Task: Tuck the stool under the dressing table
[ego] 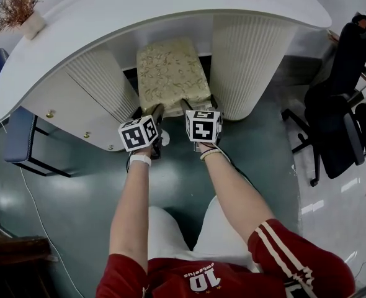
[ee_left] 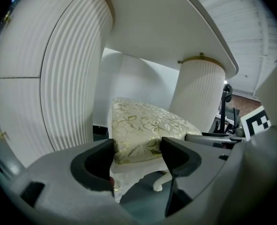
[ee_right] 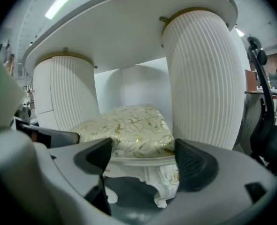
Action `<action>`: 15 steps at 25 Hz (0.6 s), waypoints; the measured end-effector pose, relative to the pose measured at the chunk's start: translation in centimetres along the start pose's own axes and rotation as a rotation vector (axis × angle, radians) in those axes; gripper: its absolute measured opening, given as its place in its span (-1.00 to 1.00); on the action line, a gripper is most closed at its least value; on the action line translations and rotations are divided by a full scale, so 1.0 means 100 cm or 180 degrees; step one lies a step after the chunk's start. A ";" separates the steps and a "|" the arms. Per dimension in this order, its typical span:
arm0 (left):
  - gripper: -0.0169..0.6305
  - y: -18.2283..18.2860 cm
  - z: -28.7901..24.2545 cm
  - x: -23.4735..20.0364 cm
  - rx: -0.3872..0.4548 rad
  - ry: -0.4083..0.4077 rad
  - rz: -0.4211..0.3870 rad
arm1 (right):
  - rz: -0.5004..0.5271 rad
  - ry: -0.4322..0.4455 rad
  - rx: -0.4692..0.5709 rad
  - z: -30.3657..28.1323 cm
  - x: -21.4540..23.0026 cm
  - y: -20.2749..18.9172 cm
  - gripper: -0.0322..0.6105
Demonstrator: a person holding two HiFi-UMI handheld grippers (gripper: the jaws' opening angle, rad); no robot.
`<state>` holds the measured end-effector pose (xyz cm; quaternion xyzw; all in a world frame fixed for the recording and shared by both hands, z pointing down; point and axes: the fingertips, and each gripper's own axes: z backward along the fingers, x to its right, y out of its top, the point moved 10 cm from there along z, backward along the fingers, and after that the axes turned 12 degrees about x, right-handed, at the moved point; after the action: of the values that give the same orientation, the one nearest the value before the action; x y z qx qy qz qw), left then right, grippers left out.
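We put the task at partly done. The stool [ego: 170,73], with its gold-patterned cushion, stands on the floor in the gap between the left pedestal [ego: 102,82] and the right pedestal [ego: 248,61] of the dressing table [ego: 170,5]. Its far end is under the white tabletop. From the head view, most of the seat shows on our near side of the tabletop edge, so it is not fully in.

Both gripper views show open floor and a white back panel well beyond the stool's far end. We judge there is room to go deeper.

The left gripper [ego: 147,112] sits at the near left corner of the cushion with its jaws apart. The corner is framed between them, and we see no squeeze on the fabric. The right gripper [ego: 199,104] is at the near right corner, and its jaws stand wider. Its right jaw is just beside the cushion's right edge, and again we see no clamp. Both read to us as open claws set against the near edge to push, not as grips.

What is left, as we judge it, is to slide the stool further toward the back panel until the near edge of the seat clears the tabletop line, then back both claws off. The stool looks centred between the pedestals and touches neither one. The carved white legs show under the seat and rest on the floor.
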<state>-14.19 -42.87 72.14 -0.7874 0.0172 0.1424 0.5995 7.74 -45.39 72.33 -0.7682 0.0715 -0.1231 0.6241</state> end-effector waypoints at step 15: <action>0.00 0.009 -0.025 0.013 0.0163 0.0225 -0.1066 | 0.0029 0.0261 0.0039 -0.028 0.012 0.007 0.38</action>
<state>-12.63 -45.32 71.56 -0.7683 -0.0895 0.0122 0.6337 8.09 -48.50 72.31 -0.7584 0.0998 -0.1521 0.6259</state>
